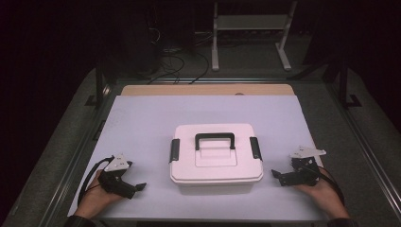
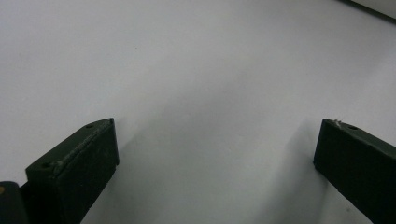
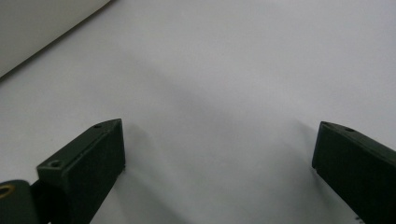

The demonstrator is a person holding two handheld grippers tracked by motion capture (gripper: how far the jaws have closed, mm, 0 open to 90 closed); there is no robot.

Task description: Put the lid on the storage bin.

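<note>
A white lidded storage box with a black top handle and a black latch on each side sits mid-table on the pale mat. My left gripper rests on the mat to the box's left, held by a hand, pointing toward the box. In the left gripper view its jaws stand wide apart over bare mat, so the left gripper is open and holds nothing. My right gripper lies to the box's right, pointing at it. The right gripper is open too, and the box's edge shows at upper left.
The pale mat covers a wooden table whose far edge shows. Metal rails run along both sides. Beyond the table, cables lie on the floor beside a white stand. Bare mat surrounds the box.
</note>
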